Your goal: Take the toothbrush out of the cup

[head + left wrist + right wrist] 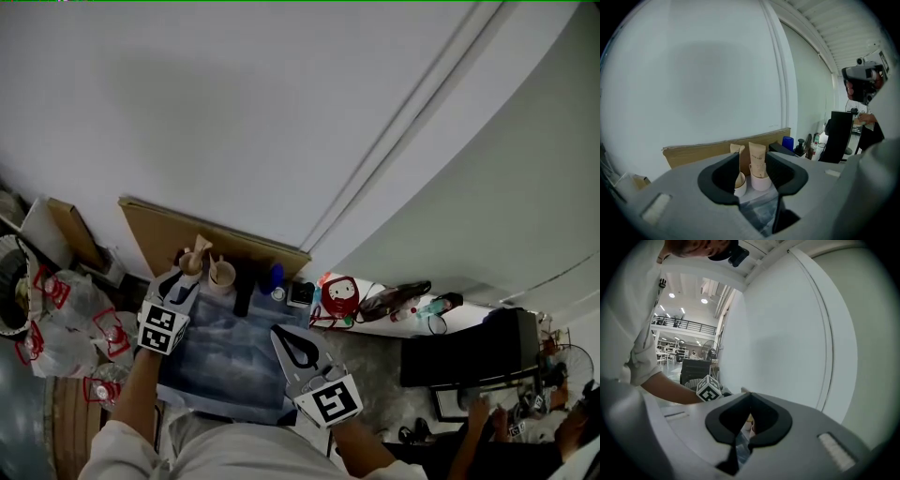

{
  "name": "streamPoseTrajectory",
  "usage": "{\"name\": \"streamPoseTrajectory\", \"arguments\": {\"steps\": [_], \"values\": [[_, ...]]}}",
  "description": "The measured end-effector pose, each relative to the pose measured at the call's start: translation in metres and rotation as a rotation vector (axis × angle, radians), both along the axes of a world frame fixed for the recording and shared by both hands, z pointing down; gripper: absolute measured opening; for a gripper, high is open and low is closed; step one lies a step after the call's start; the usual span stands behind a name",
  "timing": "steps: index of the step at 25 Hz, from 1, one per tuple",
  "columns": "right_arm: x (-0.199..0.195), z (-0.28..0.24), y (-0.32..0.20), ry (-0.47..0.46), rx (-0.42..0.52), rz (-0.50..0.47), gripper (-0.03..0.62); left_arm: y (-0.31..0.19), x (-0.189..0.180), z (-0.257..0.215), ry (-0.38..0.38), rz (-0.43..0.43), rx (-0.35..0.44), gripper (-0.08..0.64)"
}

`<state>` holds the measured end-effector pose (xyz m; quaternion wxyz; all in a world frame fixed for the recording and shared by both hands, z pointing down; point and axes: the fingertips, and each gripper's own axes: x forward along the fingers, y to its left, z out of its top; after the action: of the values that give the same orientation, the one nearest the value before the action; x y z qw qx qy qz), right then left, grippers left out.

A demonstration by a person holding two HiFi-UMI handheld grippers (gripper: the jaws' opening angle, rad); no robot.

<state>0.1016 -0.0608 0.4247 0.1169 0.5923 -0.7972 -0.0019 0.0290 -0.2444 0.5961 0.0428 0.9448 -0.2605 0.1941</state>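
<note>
Close behind the cups (221, 276) on the mat (225, 361), cardboard (225, 246) fronts a white wall (234, 112).

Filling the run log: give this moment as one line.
white cups: upright, beige tube in each | left gripper: open, empty, aimed at cups | right gripper: shut, empty | toothbrush: not made out

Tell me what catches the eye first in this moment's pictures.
Two cups holding beige tubes stand at the far edge of a blue mat, before cardboard against the white wall. The left gripper is open just short of them; the right gripper is shut, nearer the person.
</note>
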Motion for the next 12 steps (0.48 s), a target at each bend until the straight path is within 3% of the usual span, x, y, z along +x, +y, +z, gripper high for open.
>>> {"name": "streamPoseTrajectory", "arguments": {"steps": [12], "values": [[0.024, 0.004, 0.009, 0.012, -0.026, 0.087, 0.002, -0.032, 0.012, 0.044, -0.063, -0.008, -0.043, 0.179]]}}
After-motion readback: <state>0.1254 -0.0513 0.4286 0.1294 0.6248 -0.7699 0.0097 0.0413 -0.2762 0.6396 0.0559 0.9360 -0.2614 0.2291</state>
